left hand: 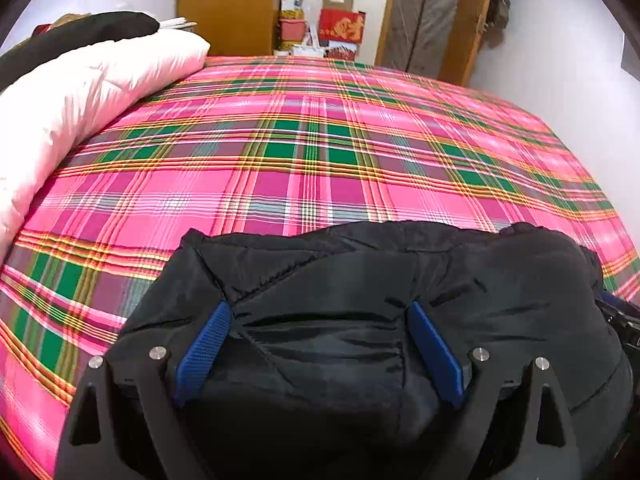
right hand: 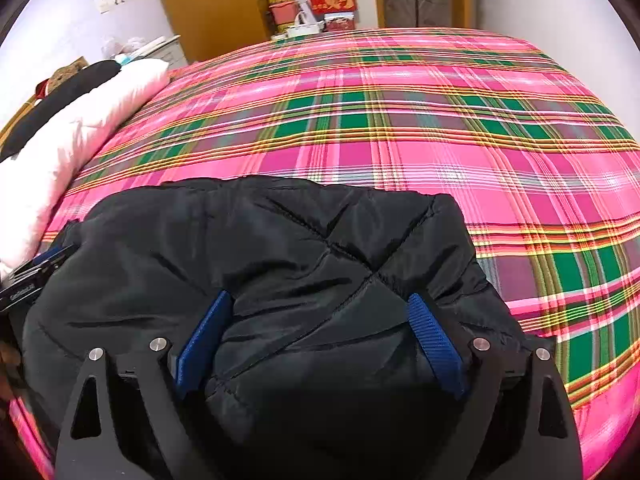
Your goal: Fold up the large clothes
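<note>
A black quilted padded jacket [left hand: 360,272] lies bunched on the pink plaid bed [left hand: 304,152], near its front edge. My left gripper [left hand: 320,312] has its blue pads wide apart, with a thick bundle of jacket fabric filling the gap between them. My right gripper [right hand: 320,304] stands the same way on the jacket [right hand: 280,240], which bulges between its blue pads. The left gripper's body shows at the left edge of the right wrist view [right hand: 32,276]. The right gripper's body shows at the right edge of the left wrist view [left hand: 624,320].
A white duvet [left hand: 80,96] with a black garment [left hand: 76,36] on it lies along the bed's left side. A wooden wardrobe [left hand: 228,4], stacked boxes [left hand: 340,24] and a door frame [left hand: 436,16] stand beyond the far edge. White wall on the right.
</note>
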The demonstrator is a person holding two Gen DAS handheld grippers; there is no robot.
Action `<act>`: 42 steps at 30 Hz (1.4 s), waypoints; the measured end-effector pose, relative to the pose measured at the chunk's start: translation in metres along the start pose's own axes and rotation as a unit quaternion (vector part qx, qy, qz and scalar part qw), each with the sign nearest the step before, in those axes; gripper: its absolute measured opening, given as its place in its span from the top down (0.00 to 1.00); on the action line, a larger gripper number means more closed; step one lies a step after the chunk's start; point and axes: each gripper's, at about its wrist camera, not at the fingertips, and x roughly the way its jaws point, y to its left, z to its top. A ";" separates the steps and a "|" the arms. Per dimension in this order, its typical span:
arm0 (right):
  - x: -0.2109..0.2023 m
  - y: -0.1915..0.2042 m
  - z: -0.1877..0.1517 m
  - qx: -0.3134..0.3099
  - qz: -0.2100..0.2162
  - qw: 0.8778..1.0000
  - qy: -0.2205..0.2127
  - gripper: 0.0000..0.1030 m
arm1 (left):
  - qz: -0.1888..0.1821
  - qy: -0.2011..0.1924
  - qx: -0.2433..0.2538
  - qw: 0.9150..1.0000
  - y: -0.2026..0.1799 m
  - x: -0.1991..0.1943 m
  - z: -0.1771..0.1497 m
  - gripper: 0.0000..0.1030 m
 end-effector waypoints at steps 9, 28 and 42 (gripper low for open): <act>0.011 -0.003 -0.004 0.006 0.003 1.000 -0.008 0.11 | 0.003 -0.013 -0.004 1.000 -0.003 0.010 -0.005 0.10; -0.059 0.063 -0.031 -0.049 0.003 0.999 -0.005 0.46 | -0.032 -0.049 0.004 0.998 -0.029 -0.099 -0.004 0.33; -0.019 0.058 -0.033 -0.053 -0.013 0.998 0.012 0.46 | -0.031 0.006 0.037 0.999 -0.069 -0.050 -0.054 0.74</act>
